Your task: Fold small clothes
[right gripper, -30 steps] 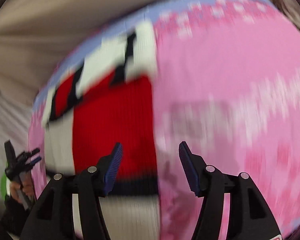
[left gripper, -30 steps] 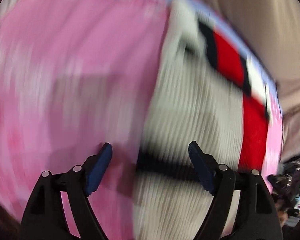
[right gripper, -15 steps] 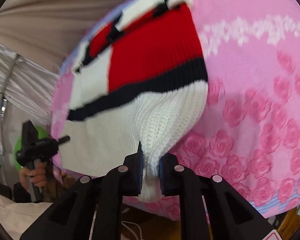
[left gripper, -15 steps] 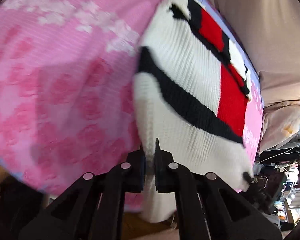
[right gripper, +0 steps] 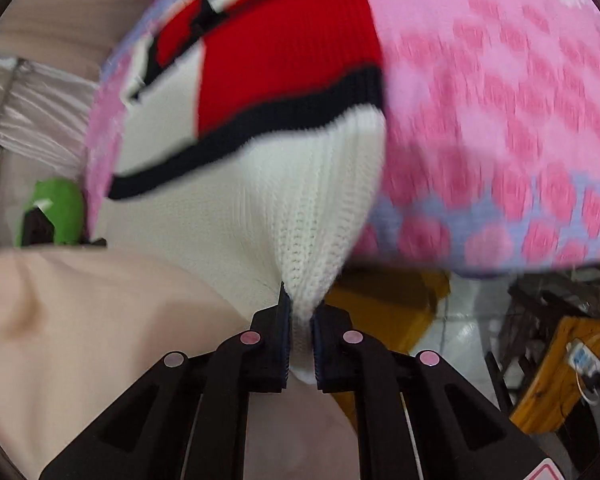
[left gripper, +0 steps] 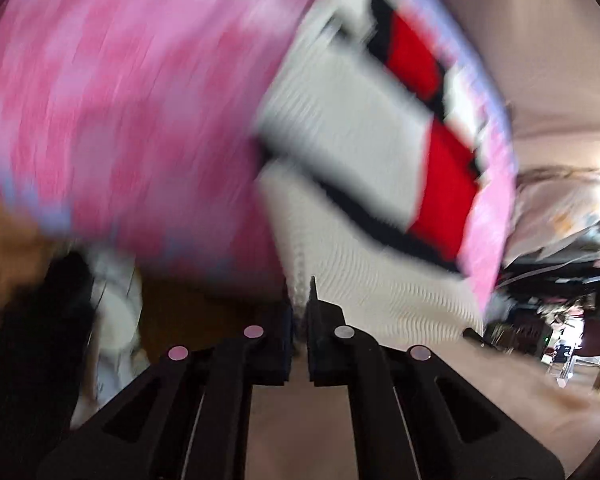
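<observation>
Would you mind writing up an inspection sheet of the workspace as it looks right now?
Surface: pink rose-patterned cover, blurred in the left view.
Job's things: white, red and black knit sweater, near white edge lifted and pinched at two points.
Clutter: green object beyond the cover's edge.
Grippers: left gripper shut on the sweater; right gripper likewise.
Cables: thin white cable on a wooden stand.
Surroundings: beige fabric, yellow box, tiled floor.

White, red, black-striped knit sweater
</observation>
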